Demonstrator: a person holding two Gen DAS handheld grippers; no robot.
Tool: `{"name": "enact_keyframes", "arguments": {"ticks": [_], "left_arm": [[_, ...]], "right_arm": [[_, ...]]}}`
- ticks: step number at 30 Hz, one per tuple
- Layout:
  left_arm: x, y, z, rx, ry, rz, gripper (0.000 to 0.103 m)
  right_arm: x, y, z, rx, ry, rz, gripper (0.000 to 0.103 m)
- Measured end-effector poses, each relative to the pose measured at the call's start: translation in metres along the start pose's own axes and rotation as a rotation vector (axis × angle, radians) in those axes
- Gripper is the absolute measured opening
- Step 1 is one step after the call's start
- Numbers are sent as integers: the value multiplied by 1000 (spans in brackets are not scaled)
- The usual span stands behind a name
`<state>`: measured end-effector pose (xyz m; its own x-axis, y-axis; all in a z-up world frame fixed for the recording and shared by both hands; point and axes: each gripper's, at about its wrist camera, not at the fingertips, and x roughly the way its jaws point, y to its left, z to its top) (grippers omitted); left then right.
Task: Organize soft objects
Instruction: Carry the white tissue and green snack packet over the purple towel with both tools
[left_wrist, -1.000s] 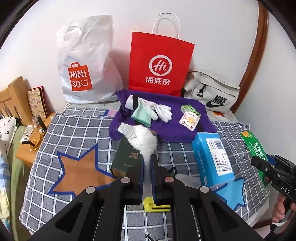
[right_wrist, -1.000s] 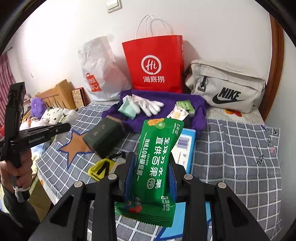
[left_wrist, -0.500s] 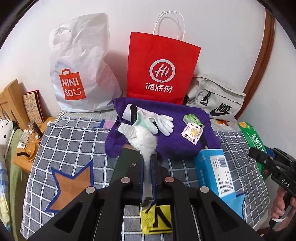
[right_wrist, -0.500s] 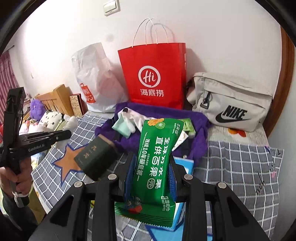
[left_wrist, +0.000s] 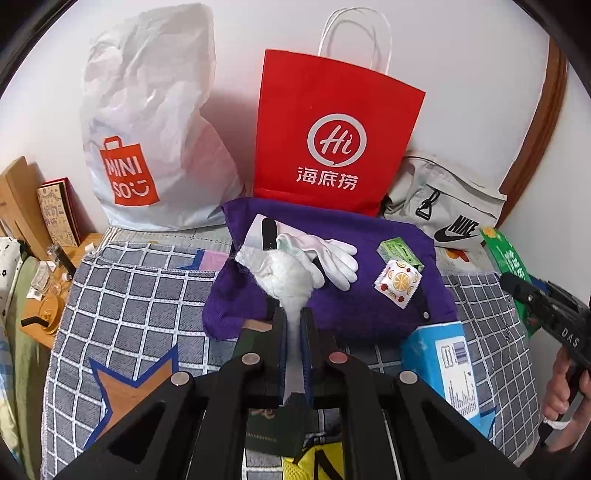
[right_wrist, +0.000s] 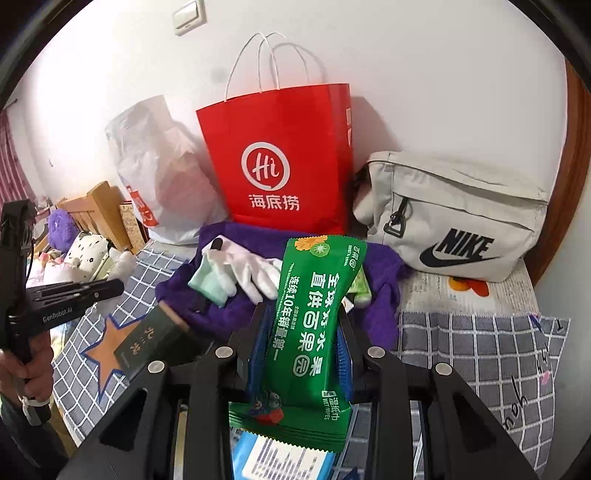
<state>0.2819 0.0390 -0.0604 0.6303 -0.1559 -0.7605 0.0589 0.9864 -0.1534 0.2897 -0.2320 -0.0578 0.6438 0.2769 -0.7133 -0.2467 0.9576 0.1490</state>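
A crumpled white cloth wad (left_wrist: 290, 278) is pinched between the closed fingers of the left gripper (left_wrist: 293, 325), held above the near edge of the purple fleece blanket (left_wrist: 354, 306). The right gripper (right_wrist: 303, 332) clamps a green wet-wipes packet (right_wrist: 314, 317) upright, near the white gloves (right_wrist: 255, 269). Farther off stands a red paper bag (left_wrist: 332, 129).

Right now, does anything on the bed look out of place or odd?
Nothing looks spilled or damaged. One thing is askew: the dark green box lies tilted, one end propped on the edge of the purple cloth. The white gloves and small packets lie loosely on that cloth.
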Motion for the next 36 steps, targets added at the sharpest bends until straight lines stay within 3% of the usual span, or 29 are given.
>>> {"name": "enact_keyframes", "arguments": {"ticks": [12,27,32,36], "left_arm": [[39,6,25,0,30,11,8],[93,3,52,1,73,-28,7],[112,-6,51,22,97,-54,8],[129,-9,49,24,127,-59,8]], "right_arm": [[61,1,33,-23,21,27,33],[117,-14,13,-26,122,46,33],[133,-14,7,-24,161,104,33],[143,-13,3,-37,176,69,33]]}}
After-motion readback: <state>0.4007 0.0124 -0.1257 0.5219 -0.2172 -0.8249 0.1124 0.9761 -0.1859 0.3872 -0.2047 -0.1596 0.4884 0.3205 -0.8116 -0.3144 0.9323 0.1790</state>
